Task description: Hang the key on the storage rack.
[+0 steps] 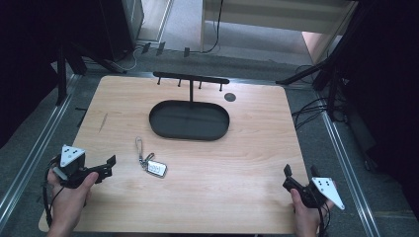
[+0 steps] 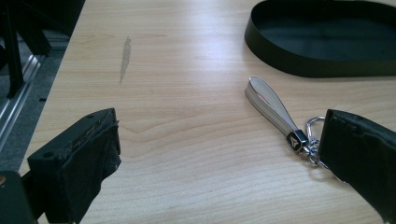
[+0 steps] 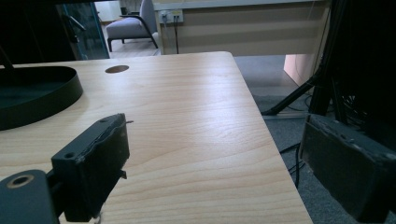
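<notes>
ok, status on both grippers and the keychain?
Left gripper open, empty, near the keychain. Right gripper open, empty, at table's right edge. Keychain flat before the black tray. Nothing between.

1. One wooden table (image 1: 247, 197).
2. One black oval tray (image 1: 158, 129), with one upright post carrying one crossbar (image 1: 190, 77) that has four short pegs.
3. One keychain (image 1: 150, 163): one silver loop strap (image 2: 271, 105), linked rings and one flat tag.
4. Two handheld grippers, the left gripper (image 1: 109, 165) and the right gripper (image 1: 299, 171), each with two black jaws and one grey three-cornered plate.
5. Two hands, one on each gripper.
6. One round hole (image 1: 230, 97) in the tabletop.
7. One armchair (image 3: 135, 25) in the background.
</notes>
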